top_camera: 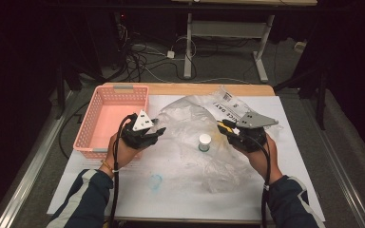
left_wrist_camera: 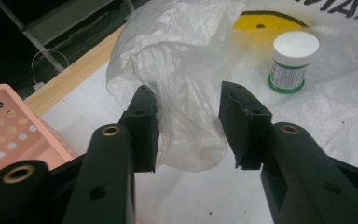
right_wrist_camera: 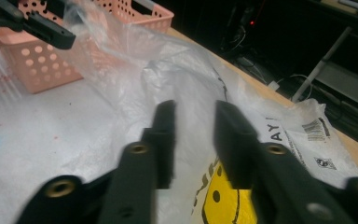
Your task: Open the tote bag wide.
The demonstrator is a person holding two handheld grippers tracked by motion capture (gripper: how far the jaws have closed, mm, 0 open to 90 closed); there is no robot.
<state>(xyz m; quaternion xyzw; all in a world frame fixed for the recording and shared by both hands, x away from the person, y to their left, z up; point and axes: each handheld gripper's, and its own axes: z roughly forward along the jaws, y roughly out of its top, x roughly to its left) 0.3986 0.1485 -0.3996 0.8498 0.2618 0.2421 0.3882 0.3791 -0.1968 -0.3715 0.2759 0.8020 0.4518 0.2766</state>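
**Opening the plastic bag around the small jar**

The clear plastic bag (top_camera: 204, 142) sprawls across the middle of the high view on the white table sheet (top_camera: 171, 190), its printed end toward the upper right. For a clean hold, each gripper likely needs a single layer of film at the bag's mouth, then a gentle pull outward.

The left gripper (left_wrist_camera: 189, 126), left of centre in the high view, has its jaws apart with a bulging fold of bag between them, not yet pinched. The right gripper (right_wrist_camera: 193, 140) has its jaws apart over the film above the yellow smiley print (right_wrist_camera: 219, 196), gripping nothing.

The pink perforated basket (top_camera: 114, 118) sits at the upper left, just beside the left gripper. The white-lidded jar (top_camera: 205, 142) stands upright at centre, between the grippers; tugged film could tip it.
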